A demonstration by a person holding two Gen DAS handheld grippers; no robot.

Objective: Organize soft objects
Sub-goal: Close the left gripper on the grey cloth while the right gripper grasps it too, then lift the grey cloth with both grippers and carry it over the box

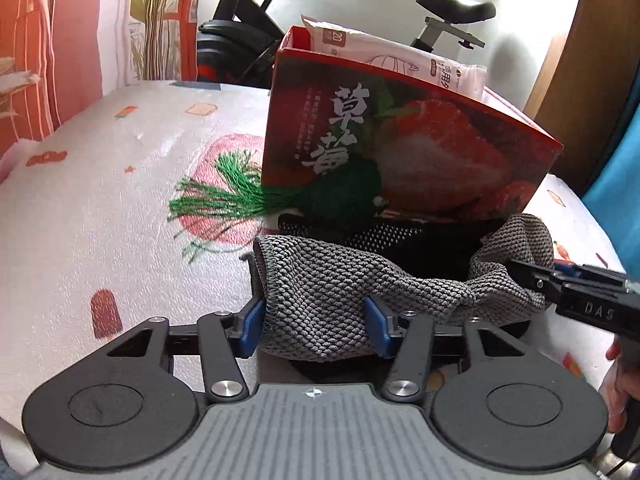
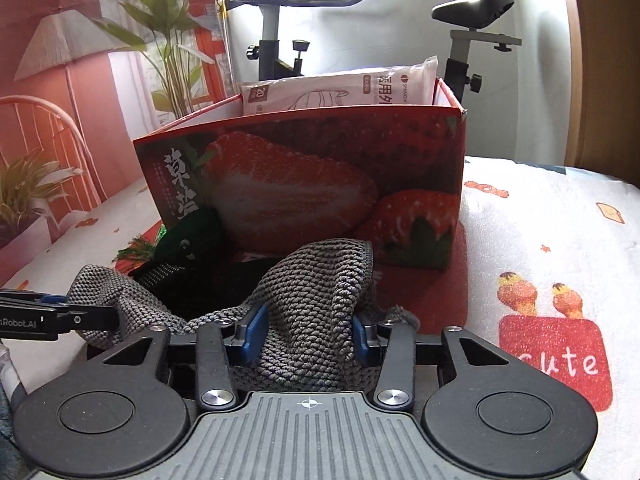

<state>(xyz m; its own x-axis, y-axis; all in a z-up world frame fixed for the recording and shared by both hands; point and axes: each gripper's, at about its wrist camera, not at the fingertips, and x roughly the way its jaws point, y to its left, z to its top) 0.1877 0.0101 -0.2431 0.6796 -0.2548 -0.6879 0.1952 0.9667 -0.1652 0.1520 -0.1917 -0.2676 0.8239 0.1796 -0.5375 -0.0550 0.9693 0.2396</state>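
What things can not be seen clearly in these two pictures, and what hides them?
- Inside of the red strawberry box: both views, hidden by its front wall; only the white packet sticks out.
- Black mesh item: both views, mostly covered by the grey cloth.
- Green tasselled object: its shape is too dark to tell.
- Person: left view, only a hand at the right edge.

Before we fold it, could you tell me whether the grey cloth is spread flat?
No, bunched: the cloth sags in folds between both grippers.
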